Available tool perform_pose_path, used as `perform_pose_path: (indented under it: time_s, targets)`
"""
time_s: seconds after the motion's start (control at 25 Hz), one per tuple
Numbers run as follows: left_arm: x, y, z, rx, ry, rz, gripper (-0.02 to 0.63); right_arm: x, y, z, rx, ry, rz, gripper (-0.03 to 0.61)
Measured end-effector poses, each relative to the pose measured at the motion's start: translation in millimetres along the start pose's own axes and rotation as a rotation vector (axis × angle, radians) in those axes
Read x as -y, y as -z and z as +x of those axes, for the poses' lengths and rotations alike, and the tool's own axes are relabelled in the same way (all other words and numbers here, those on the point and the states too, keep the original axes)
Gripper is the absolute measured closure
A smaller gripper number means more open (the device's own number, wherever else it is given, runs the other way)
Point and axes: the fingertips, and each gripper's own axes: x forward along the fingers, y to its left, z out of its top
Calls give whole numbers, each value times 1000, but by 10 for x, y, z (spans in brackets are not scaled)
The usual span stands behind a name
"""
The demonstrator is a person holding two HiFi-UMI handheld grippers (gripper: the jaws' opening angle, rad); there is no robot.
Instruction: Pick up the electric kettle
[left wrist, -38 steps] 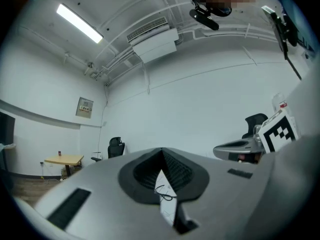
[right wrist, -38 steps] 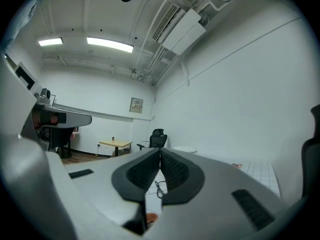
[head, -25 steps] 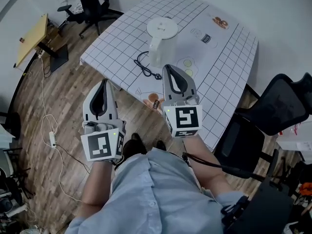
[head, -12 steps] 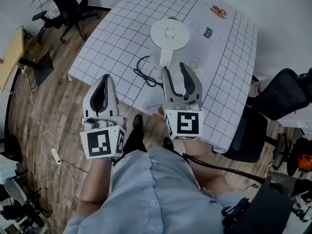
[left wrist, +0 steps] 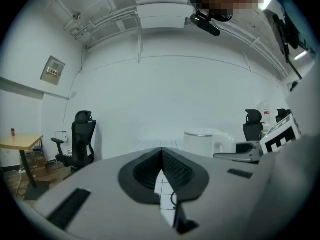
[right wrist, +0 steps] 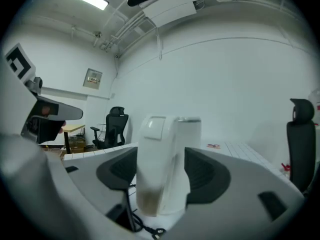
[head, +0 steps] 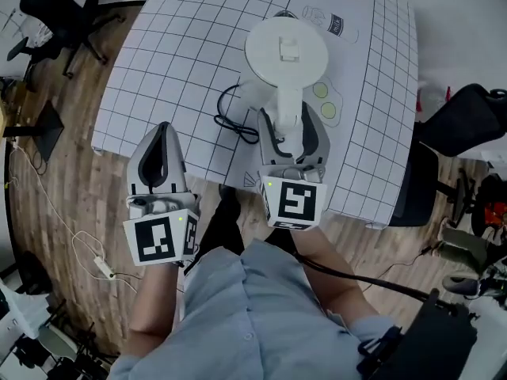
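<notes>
The white electric kettle stands on the grid-patterned table, with its handle toward me. My right gripper is open. Its jaws have just been opening and now stand on either side of the handle without pressing it. In the right gripper view the kettle handle fills the gap at my right gripper, between the two dark pads. My left gripper is shut and empty, over the table's near edge, left of the kettle. The left gripper view shows my left gripper shut, with the kettle ahead on the right.
A black power cord lies coiled on the table left of the kettle's base. A black office chair stands on the wooden floor at the far left, another chair at the table's right side. Printed pictures mark the cloth beyond the kettle.
Both grippers have moved forward and down toward the table. The right jaws went from shut to wide open and now straddle the kettle handle. The left gripper stayed shut.
</notes>
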Motion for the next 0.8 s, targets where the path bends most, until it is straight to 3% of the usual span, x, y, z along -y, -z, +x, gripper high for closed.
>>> perform_pose_path:
  time_s: [0.4,0.8]
  targets:
    - [-110,431,229,-74,74,-25,614,26,390,142,-81,103,33,310]
    - [-120,488,269,-87,103,-31,614,46,456,250,-131,145,95,311]
